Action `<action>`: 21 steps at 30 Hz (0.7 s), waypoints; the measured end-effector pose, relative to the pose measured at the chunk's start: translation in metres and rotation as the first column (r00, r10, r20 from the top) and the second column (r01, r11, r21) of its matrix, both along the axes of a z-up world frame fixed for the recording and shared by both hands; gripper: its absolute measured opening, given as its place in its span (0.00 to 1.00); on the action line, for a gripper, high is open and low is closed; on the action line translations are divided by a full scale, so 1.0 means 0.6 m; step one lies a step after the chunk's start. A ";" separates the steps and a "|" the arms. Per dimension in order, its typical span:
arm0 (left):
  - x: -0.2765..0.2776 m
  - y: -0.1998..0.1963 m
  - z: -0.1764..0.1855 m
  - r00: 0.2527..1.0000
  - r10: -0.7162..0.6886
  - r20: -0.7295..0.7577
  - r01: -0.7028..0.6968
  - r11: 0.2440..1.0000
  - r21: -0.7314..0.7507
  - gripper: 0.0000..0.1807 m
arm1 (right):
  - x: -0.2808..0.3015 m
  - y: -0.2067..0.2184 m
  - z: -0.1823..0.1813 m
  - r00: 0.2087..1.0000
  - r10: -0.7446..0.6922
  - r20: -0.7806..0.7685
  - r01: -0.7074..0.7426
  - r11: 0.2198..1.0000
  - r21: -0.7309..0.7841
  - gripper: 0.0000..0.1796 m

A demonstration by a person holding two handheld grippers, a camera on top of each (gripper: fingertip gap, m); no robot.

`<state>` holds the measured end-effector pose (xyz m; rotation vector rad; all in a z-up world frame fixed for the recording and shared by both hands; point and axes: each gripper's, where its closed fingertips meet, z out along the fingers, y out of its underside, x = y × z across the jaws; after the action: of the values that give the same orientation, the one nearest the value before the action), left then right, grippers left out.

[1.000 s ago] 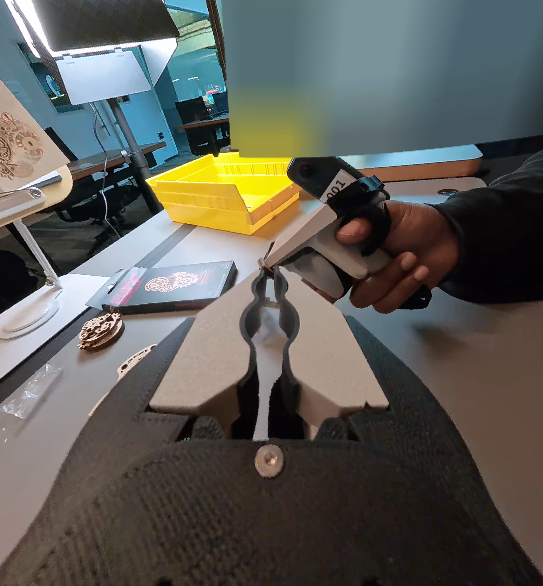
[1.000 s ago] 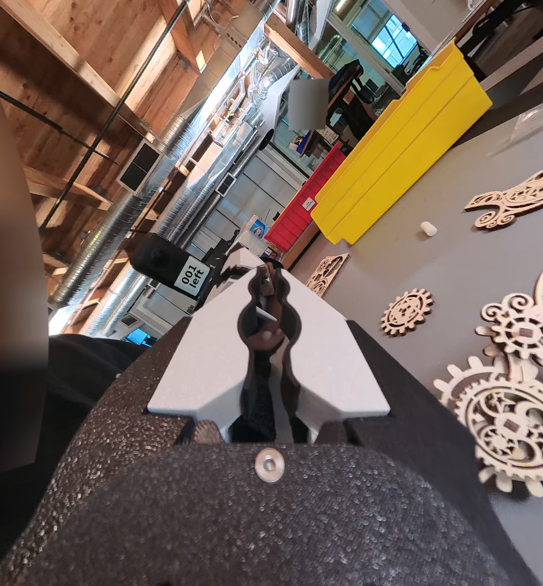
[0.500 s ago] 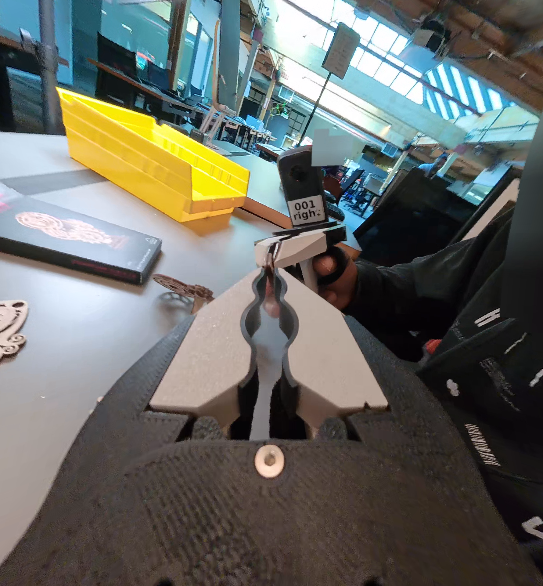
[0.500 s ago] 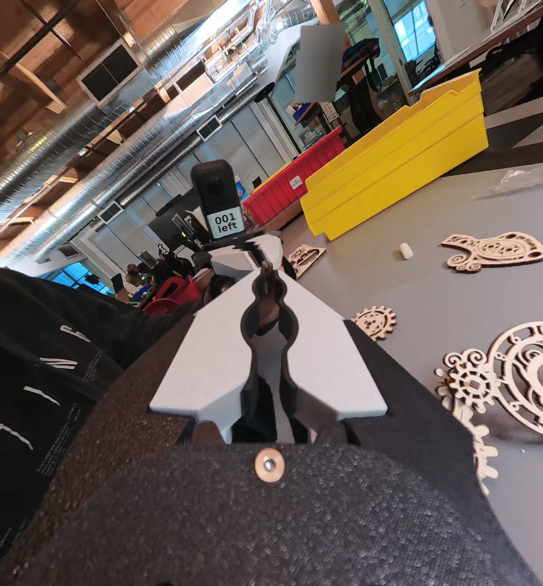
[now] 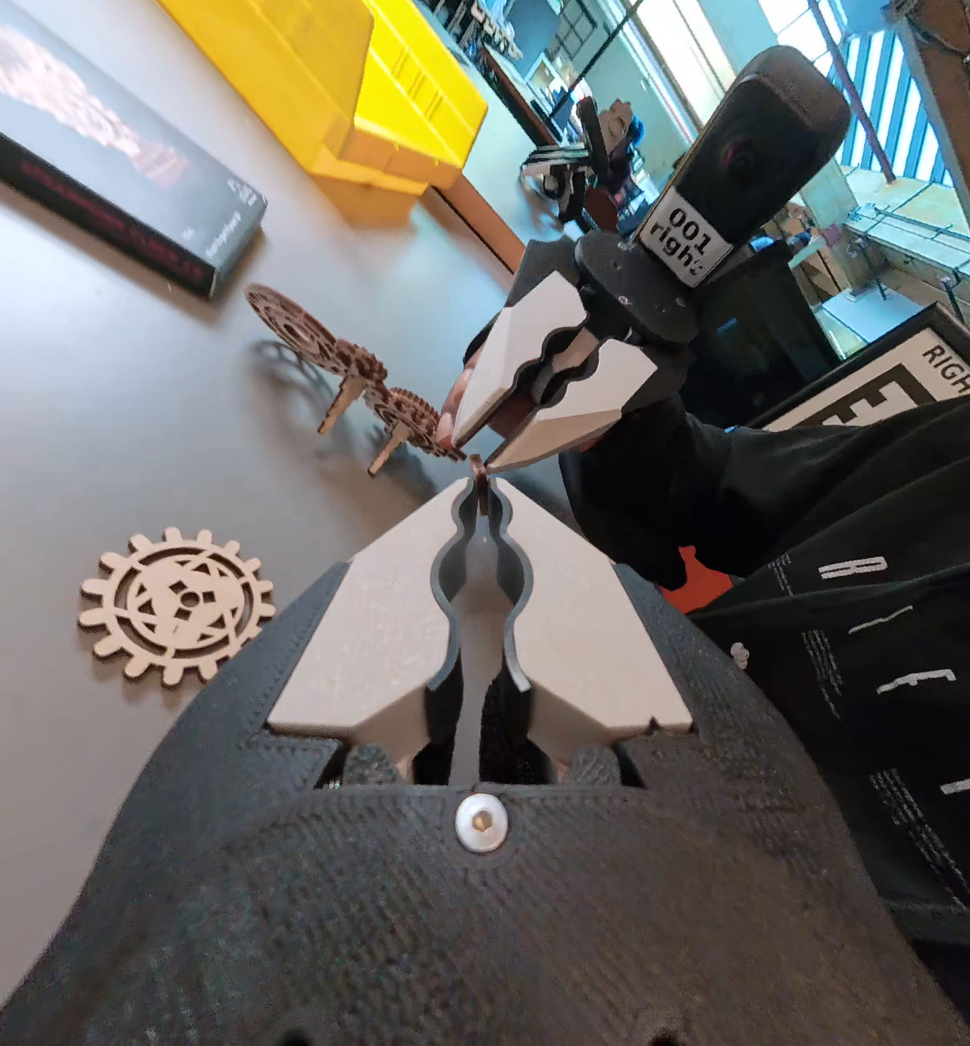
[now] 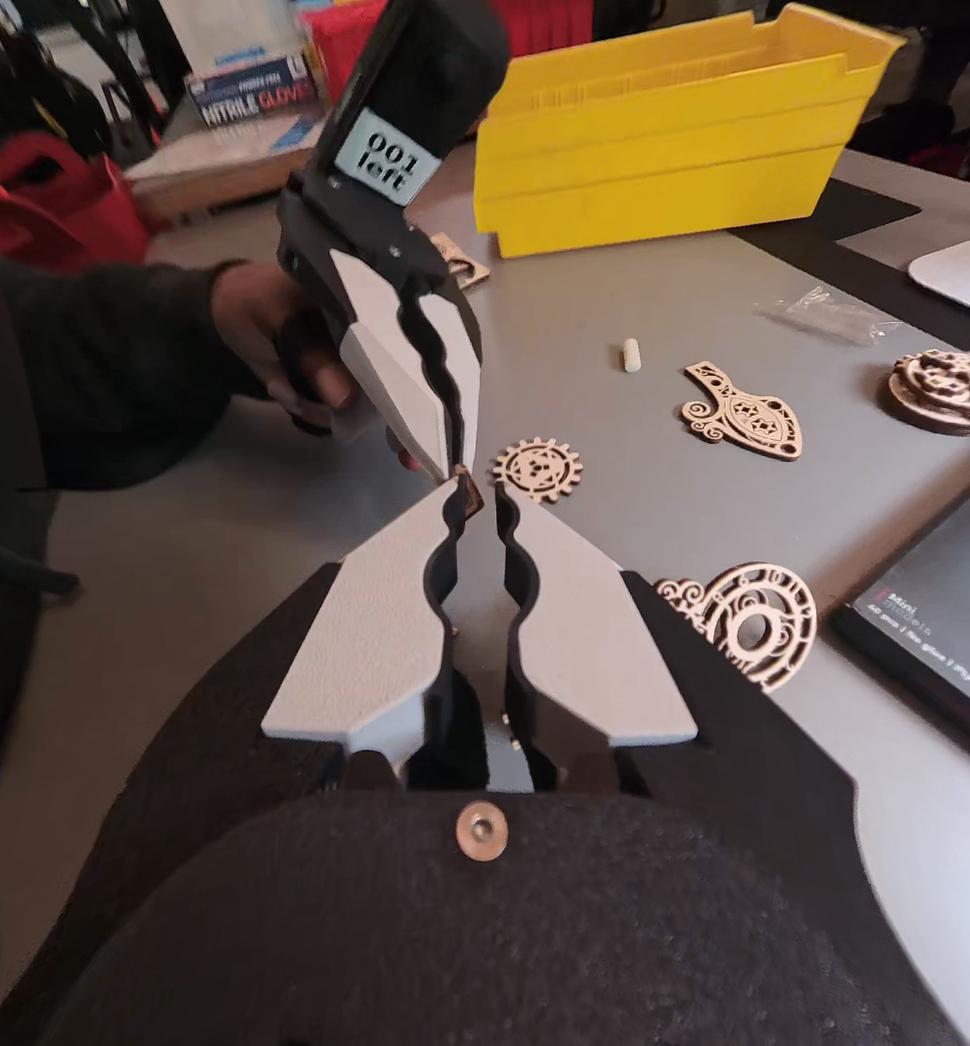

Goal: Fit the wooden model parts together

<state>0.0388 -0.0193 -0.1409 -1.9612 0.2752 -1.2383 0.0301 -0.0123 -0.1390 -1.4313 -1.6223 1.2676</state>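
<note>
Pinching a tiny brown part (image 5: 478,474) right at the tips of the left gripper (image 5: 480,481), with the jaws pressed almost together. Holding it up in the air, off the surface (image 5: 103,453), on the side close to the person.

Spread a little on the right gripper (image 6: 477,492), with a clear gap between its fingers and nothing held. Tip to tip with the left gripper, almost touching. Hard to tell if the part rests on one right finger or sits just beside it.

Sticking out of the left tips, thin side on, with the free end pointing at the right gripper. So no reaching needed: already at the mouth of the right jaws, a bit to their left side. Probably a hand-over or a new grip, though hard to say which.

Next, most likely: slide the right tips a bit to the left so the part sits in the middle of the gap, then squeeze. Easy to drop, being so small and thin.

On the surface behind the tips: a dark gear set (image 5: 352,368) on little pegs, maybe the home for this part. Nearer the left gripper, a pale gear (image 5: 174,603), lying flat. By the far edge, a yellow bin (image 5: 358,85) and a black box (image 5: 103,170).
</note>
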 end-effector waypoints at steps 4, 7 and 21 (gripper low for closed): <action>0.009 -0.013 -0.010 0.997 -0.071 -0.036 0.070 0.997 -0.025 0.01 | 0.007 -0.017 -0.012 0.996 0.077 0.041 -0.082 0.990 0.116 0.05; 0.014 -0.025 -0.013 0.989 -0.124 -0.077 0.122 0.992 -0.027 0.01 | 0.011 -0.026 -0.014 0.993 0.108 0.050 -0.116 0.970 0.215 0.06; 0.035 -0.060 -0.019 0.952 -0.264 -0.158 0.261 0.965 -0.040 0.01 | 0.032 -0.067 -0.027 0.963 0.237 0.127 -0.262 0.933 0.249 0.03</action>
<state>0.0598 -0.0554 -0.1526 -2.0948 0.6269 -1.2489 0.0493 -0.0525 -0.1552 -1.1637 -2.0053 1.0786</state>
